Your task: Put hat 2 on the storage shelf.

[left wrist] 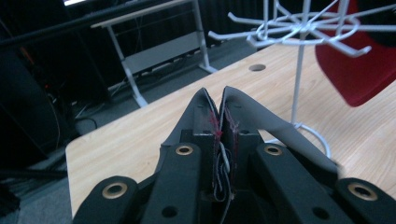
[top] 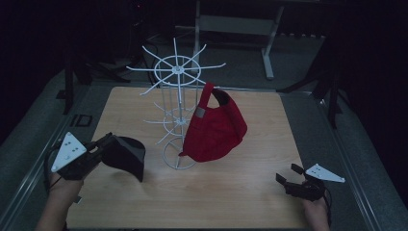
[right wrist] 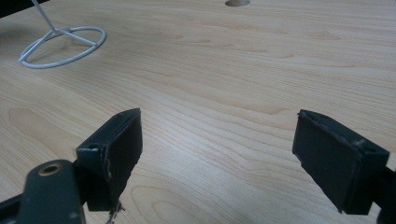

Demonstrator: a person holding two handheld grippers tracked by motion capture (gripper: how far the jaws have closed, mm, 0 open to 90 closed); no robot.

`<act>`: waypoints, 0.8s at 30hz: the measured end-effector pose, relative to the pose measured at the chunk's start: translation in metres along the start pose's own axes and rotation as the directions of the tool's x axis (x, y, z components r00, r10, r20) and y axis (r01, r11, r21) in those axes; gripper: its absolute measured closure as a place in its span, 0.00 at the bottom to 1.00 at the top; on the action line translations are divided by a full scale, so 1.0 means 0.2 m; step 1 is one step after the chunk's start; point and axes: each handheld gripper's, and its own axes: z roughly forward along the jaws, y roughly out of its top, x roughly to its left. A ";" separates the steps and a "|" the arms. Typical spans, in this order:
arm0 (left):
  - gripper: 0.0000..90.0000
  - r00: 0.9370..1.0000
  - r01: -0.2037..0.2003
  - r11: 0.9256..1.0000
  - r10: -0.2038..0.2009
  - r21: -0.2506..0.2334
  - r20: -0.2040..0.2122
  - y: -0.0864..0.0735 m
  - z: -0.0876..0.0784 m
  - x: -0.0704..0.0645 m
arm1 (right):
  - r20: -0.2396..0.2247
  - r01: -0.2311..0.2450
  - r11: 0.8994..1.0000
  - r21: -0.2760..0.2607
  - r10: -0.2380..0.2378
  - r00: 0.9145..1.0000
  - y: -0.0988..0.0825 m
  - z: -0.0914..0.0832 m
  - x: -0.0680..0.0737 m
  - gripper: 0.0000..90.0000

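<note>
A white wire rack (top: 175,70) with radiating hooks stands mid-table, and a red cap (top: 216,130) hangs from one of its right-hand hooks. My left gripper (top: 103,144) hovers over the table's left front, shut on the edge of a dark cap (top: 127,154) that hangs off to its right. In the left gripper view the jaws (left wrist: 219,126) pinch the cap's grey fabric (left wrist: 275,126) between them, with the rack (left wrist: 299,28) and red cap (left wrist: 359,70) beyond. My right gripper (top: 287,173) rests low at the front right, open, nothing between its pads (right wrist: 219,140).
The wooden table (top: 250,192) has a round cable hole (left wrist: 257,67) near its far edge. The rack's ring base (right wrist: 65,46) lies ahead of the right gripper. A metal-legged bench (top: 269,43) and dark stands sit behind and beside the table.
</note>
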 end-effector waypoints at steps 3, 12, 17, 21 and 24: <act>0.95 1.000 0.005 0.999 -0.005 -0.036 0.020 0.04 -0.06 0.01 | 0.000 -0.007 1.000 -0.002 0.007 1.000 0.00 0.00 0.00 0.18; 0.95 0.999 -0.017 0.986 0.024 -0.164 0.040 0.21 -0.23 0.01 | -0.008 0.006 1.000 0.001 -0.006 1.000 0.00 0.00 0.00 0.18; 0.95 0.998 -0.049 0.982 0.056 -0.184 0.035 0.33 -0.24 0.01 | -0.011 0.006 1.000 0.000 -0.006 1.000 0.00 0.00 0.01 0.18; 0.95 0.995 -0.073 0.976 0.086 -0.207 0.056 0.45 -0.24 -0.01 | -0.009 0.002 1.000 0.000 -0.002 1.000 0.00 0.00 0.01 0.18; 0.95 0.993 -0.075 0.972 0.094 -0.224 0.077 0.49 -0.24 -0.01 | -0.010 0.001 1.000 -0.003 -0.001 1.000 0.00 0.00 0.01 0.18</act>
